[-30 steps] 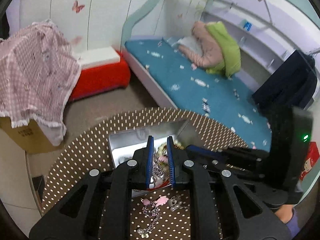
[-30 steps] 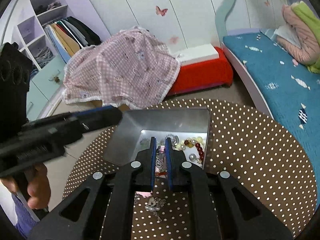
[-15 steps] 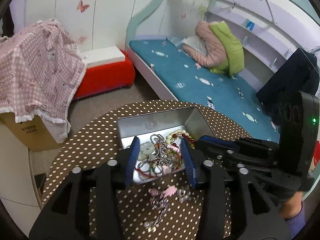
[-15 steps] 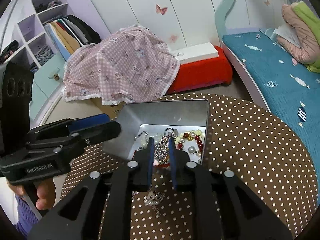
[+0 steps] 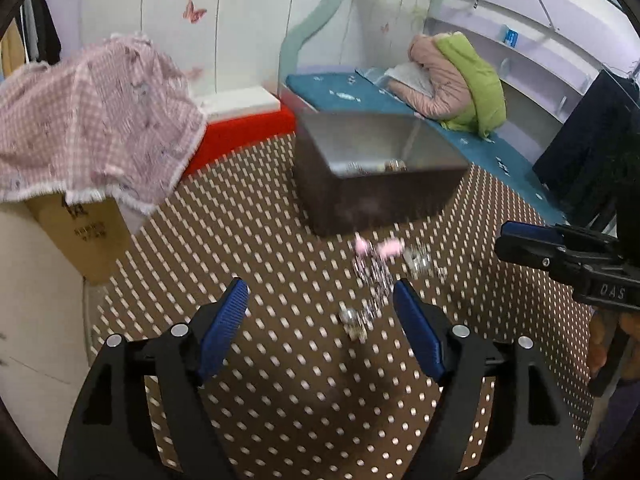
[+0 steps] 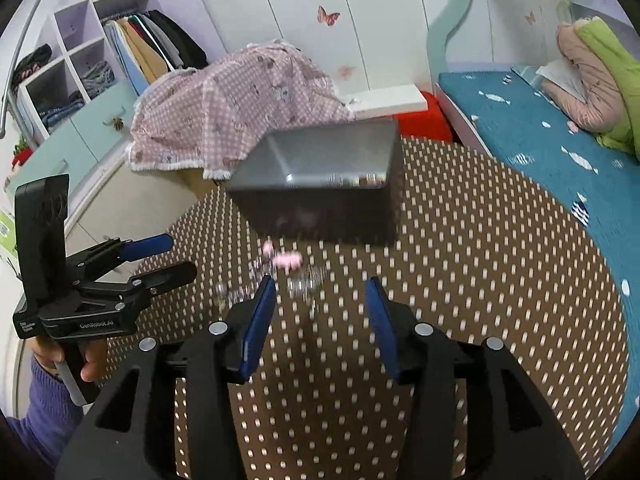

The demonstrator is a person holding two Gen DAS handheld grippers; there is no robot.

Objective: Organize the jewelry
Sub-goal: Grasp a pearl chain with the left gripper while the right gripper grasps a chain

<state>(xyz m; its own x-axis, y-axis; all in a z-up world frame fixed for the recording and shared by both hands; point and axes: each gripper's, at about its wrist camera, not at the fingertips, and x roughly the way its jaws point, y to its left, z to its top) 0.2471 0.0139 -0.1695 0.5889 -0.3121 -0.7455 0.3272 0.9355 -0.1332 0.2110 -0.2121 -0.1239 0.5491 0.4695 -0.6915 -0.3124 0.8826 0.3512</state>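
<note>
Jewelry now sits in two places: a tangle of beads and chains inside the metal tin (image 5: 376,184), and a loose cluster with pink charms (image 5: 374,264) lying on the dotted surface (image 5: 248,240) just in front of the tin. A second ago both tools were closed low over the tin with strands between them; half a second ago they were parting. Now the left gripper (image 5: 320,320) and right gripper (image 6: 320,316) have pulled back, jaws wide and holding nothing. That batch looks delivered, so the loose cluster is probably next. Both views are motion-blurred, so the cluster's separate pieces cannot be told.
</note>
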